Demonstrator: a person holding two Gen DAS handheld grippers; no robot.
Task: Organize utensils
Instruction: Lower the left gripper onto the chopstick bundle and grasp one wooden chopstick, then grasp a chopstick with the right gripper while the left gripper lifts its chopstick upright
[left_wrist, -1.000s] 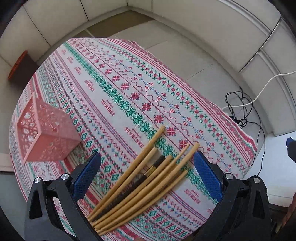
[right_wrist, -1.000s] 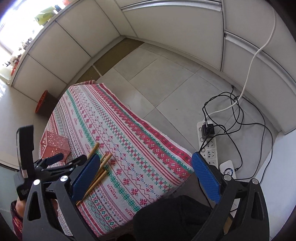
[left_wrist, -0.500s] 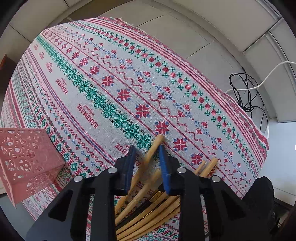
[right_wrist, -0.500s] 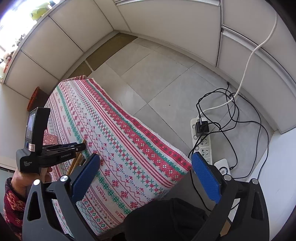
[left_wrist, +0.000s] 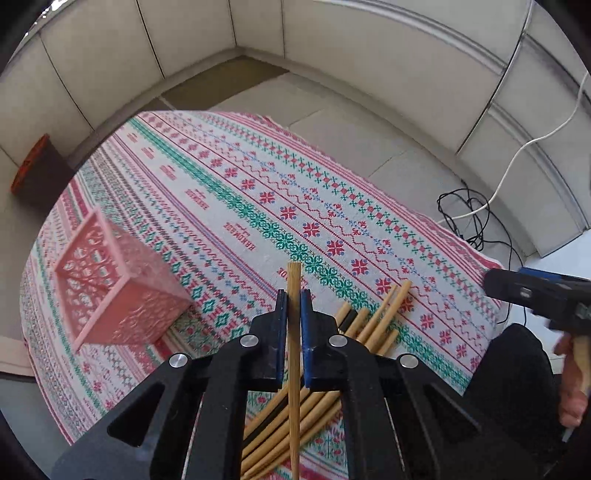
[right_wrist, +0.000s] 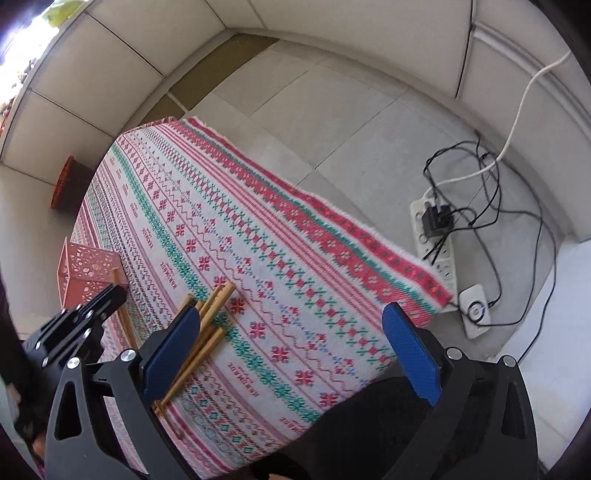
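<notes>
We see the left gripper (left_wrist: 294, 308) with its blue pads closed on a single wooden chopstick (left_wrist: 294, 354), which runs between them and on toward the camera; its lower end is cut off by the frame edge. Behind the fingers lies the pile of chopsticks (left_wrist: 373, 325) on the patterned tablecloth (left_wrist: 258, 192); the gripper body hides the middle of the pile, so we cannot count the sticks. One dark stick (left_wrist: 345, 317) shows only its tip. A pink basket (left_wrist: 114, 291), blurred, stands on the cloth to the left of the gripper. In the right wrist view, the right gripper (right_wrist: 291, 354) hangs with its fingers spread wide and nothing between them, beside the pile (right_wrist: 207, 325). Its left finger (right_wrist: 168, 350) covers part of the sticks.
</notes>
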